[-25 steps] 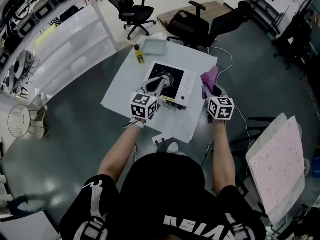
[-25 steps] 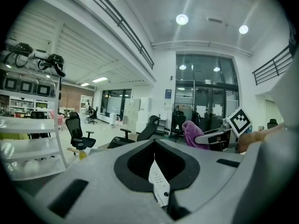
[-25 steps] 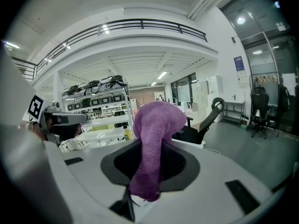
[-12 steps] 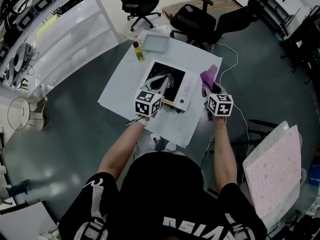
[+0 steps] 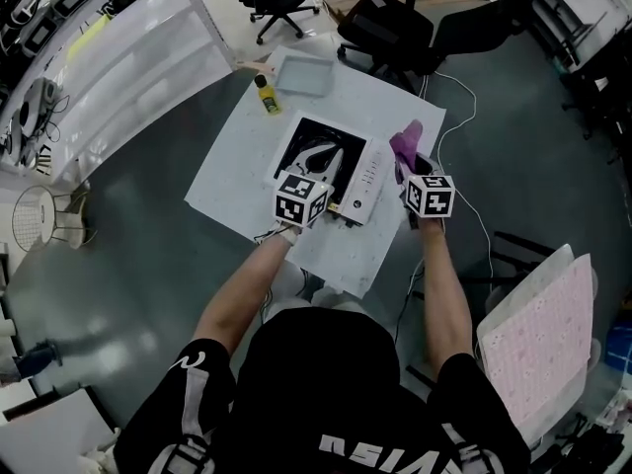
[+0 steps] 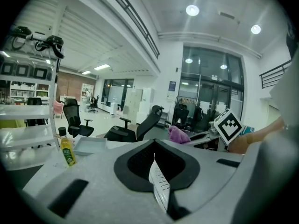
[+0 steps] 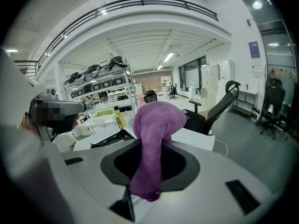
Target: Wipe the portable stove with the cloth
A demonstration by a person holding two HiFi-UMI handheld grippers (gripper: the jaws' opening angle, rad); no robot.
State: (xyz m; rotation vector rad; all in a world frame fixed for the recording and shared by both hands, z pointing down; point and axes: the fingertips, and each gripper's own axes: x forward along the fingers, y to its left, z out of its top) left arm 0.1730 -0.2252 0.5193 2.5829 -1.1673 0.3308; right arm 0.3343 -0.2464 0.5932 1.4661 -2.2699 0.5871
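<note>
1. Step in hand: approach. Judged from the layout, wiping has not begun; the cloth (image 7: 156,125) is not on the stove (image 5: 367,174).
2. The right gripper (image 7: 147,181) has its fingers clenched on the cloth's lower end. The rest of the cloth stands up out of the fingers.
3. The left gripper (image 6: 158,176) has its fingers drawn together. A thin white strip with small marks shows in the seam between them; what it is, and whether it is pinched, cannot be told.
4. Stove location: on the white counter (image 5: 237,166), set slantwise, with a yellow bottle (image 5: 265,95) and a shallow tray (image 5: 304,72) beyond its far side.
5. Cloth location: in the head view it sits just beside the stove's right edge, near the control strip, apart from the black top.
6. In the same view the left gripper reaches over the stove's near side, its fingers above the black top.
7. Next move calls for:
   - carrying the cloth leftward over the black top;
   - lowering it until the loose end lies flat on the surface;
   - keeping the grip firm while sweeping;
   - clearing the left gripper from the sweep path, or using it to steady the casing.
8. Stove appearance: low, white casing, black square top with a burner ring, white control strip along the right side.
9. Cloth appearance: purple, plush, bunched into a thick roll, its top lobe rounded and folded over.
</note>
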